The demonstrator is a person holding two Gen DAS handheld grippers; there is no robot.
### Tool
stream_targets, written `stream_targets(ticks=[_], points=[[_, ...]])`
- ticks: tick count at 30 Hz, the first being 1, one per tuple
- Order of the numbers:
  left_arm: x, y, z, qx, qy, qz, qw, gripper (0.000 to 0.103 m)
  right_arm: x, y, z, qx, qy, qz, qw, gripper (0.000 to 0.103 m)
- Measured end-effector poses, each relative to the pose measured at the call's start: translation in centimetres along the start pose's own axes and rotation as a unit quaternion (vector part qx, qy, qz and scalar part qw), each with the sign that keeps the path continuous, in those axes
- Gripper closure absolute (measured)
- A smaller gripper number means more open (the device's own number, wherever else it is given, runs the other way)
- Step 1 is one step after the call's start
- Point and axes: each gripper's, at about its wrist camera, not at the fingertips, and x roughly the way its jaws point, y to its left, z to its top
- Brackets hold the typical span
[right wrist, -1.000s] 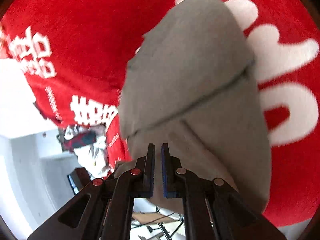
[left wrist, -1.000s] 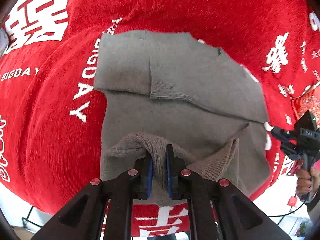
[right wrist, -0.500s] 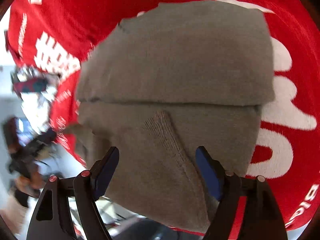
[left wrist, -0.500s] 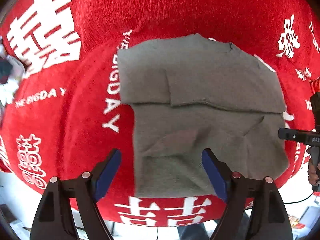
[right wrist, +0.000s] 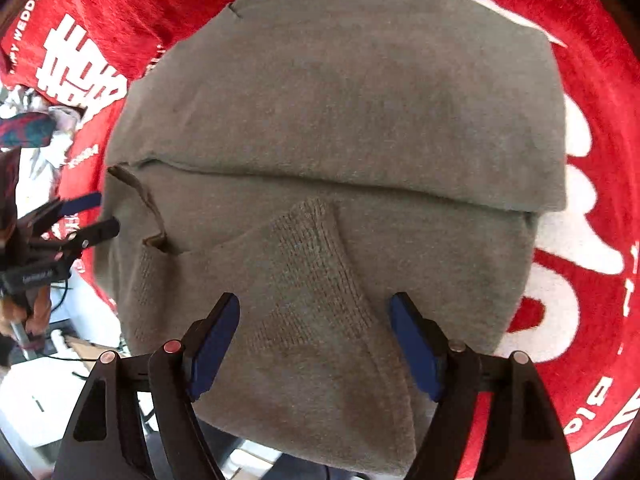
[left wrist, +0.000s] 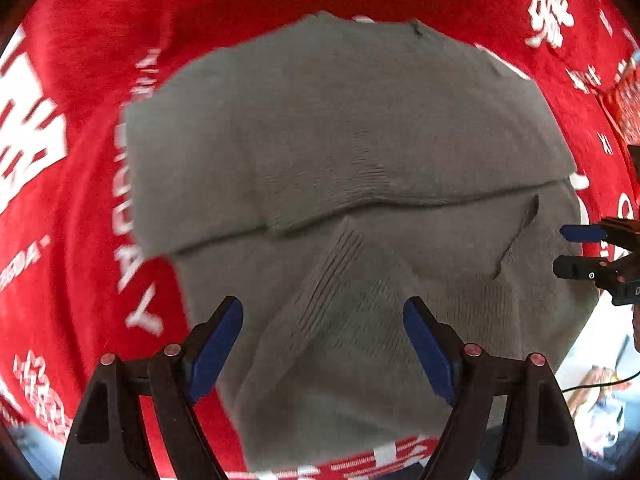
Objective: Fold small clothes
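A grey knitted sweater point(left wrist: 340, 140) lies folded on a red cloth point(left wrist: 72, 208) with white lettering. Its upper flap overlaps the lower part, and a ribbed sleeve point(left wrist: 332, 280) lies slanted across the near half. My left gripper point(left wrist: 324, 344) points down over this sleeve. Its jaws stand wide and are closing, with the knit below them and no pad on it. The right gripper point(right wrist: 316, 340) hovers open over the same ribbed sleeve point(right wrist: 316, 264) of the sweater point(right wrist: 340, 100). Each view catches the other gripper at the sweater's side edge: right gripper point(left wrist: 562, 250), left gripper point(right wrist: 98, 213).
The red cloth point(right wrist: 580, 280) ends just past the sweater's near edge. Beyond it lie a pale floor with cables and clutter point(left wrist: 600, 392) and a heap of colourful fabric point(right wrist: 28, 128). A hand point(right wrist: 24, 308) holds the left gripper's handle.
Both grippers were shut on the sweater's knit a second ago and have let it go and opened wide. The lifted fabric now lies flat, and both cameras have come closer over it.
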Motion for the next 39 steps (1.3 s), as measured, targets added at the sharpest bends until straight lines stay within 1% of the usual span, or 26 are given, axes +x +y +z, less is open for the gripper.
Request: stream_targets(ticks=[1,2,3,4,6,8,9,12,13,14,15,17,20,22,23,24,26,27,29,30,32,34,36,37,38,39], points=[[0.4,-0.1,0.2,0.012,0.005,-0.011,0.9999,0.054,0.1,0.1,-0.2,0.002,0.001,-0.008,1.000,0.026],[0.7,-0.3,0.3,0.024,0.012,-0.020,0.9994,0.084,0.2,0.4,-0.3,-0.001,0.002,-0.024,1.000,0.047],[0.8,-0.5,0.2,0.031,0.015,-0.023,0.9991,0.095,0.3,0.9,-0.5,-0.009,0.003,-0.051,0.999,0.064],[0.7,-0.5,0.1,0.040,0.015,-0.029,0.9987,0.096,0.4,1.6,-0.8,-0.021,0.005,-0.073,0.997,0.098],[-0.5,-0.3,-0.4,0.047,-0.001,-0.047,0.9978,0.096,-0.3,2.3,-1.3,-0.028,-0.002,-0.082,0.996,0.097],[-2.5,0.3,-0.9,0.038,-0.020,-0.060,0.9973,0.096,-1.8,3.5,-2.0,-0.044,-0.017,-0.104,0.994,0.097],[-4.1,1.0,-1.3,0.026,-0.033,-0.067,0.9969,0.096,-2.8,4.0,-2.3,-0.046,-0.029,-0.106,0.993,0.097],[-7.4,2.2,-1.7,0.001,-0.061,-0.072,0.9956,0.096,-7.0,4.4,-2.7,-0.038,-0.072,-0.105,0.991,0.097],[-8.8,2.6,-1.7,-0.006,-0.074,-0.070,0.9947,0.096,-9.1,4.5,-2.4,-0.033,-0.094,-0.106,0.989,0.097],[-9.8,2.8,-1.4,-0.012,-0.085,-0.068,0.9940,0.096,-10.3,4.3,-2.3,-0.031,-0.108,-0.107,0.988,0.097],[-11.2,3.0,-1.1,-0.017,-0.102,-0.065,0.9925,0.096,-12.1,4.1,-1.7,-0.026,-0.130,-0.111,0.985,0.097],[-13.0,3.3,-0.1,-0.022,-0.131,-0.055,0.9895,0.096,-14.4,4.1,0.0,-0.019,-0.162,-0.114,0.980,0.097],[-14.1,3.9,3.0,-0.032,-0.171,-0.047,0.9837,0.096,-15.8,3.3,3.7,-0.018,-0.189,-0.116,0.975,0.097],[-13.6,4.8,5.7,-0.040,-0.190,-0.036,0.9802,0.096,-15.0,2.4,6.7,-0.017,-0.196,-0.115,0.974,0.097],[-13.3,5.6,6.2,-0.044,-0.195,-0.034,0.9792,0.096,-13.9,1.8,8.8,-0.013,-0.193,-0.112,0.975,0.097],[-12.1,6.1,8.0,-0.051,-0.199,-0.027,0.9782,0.096,-12.7,1.0,10.3,-0.009,-0.189,-0.110,0.976,0.097],[-10.0,6.6,10.3,-0.059,-0.194,-0.015,0.9791,0.096,-10.2,-0.5,12.9,0.001,-0.175,-0.107,0.979,0.097],[-8.0,6.9,12.0,-0.063,-0.184,-0.005,0.9808,0.096,-8.7,-1.2,14.0,0.009,-0.165,-0.107,0.980,0.097],[-5.3,7.0,13.5,-0.068,-0.168,0.014,0.9833,0.096,-5.4,-2.6,15.9,0.024,-0.144,-0.108,0.983,0.097],[-3.2,7.2,14.4,-0.073,-0.154,0.026,0.9850,0.096,-3.9,-3.2,16.4,0.031,-0.133,-0.112,0.984,0.097],[-0.9,7.4,15.1,-0.085,-0.137,0.037,0.9862,0.096,-1.1,-4.3,17.2,0.047,-0.112,-0.113,0.986,0.097],[1.1,8.0,15.4,-0.100,-0.122,0.041,0.9866,0.096,-0.5,-4.7,17.2,0.057,-0.125,-0.108,0.985,0.096],[1.5,8.3,15.6,-0.105,-0.123,0.047,0.9857,0.095,-0.7,-4.7,17.1,0.067,-0.131,-0.104,0.984,0.096],[1.5,8.6,15.7,-0.108,-0.125,0.053,0.9849,0.093,-0.9,-4.8,17.0,0.070,-0.133,-0.105,0.983,0.096],[1.3,8.9,15.8,-0.112,-0.123,0.059,0.9844,0.088,-1.1,-5.0,17.0,0.076,-0.134,-0.110,0.982,0.093],[1.0,9.3,15.8,-0.118,-0.123,0.069,0.9829,0.085,-1.3,-5.3,16.9,0.085,-0.135,-0.112,0.981,0.089]])
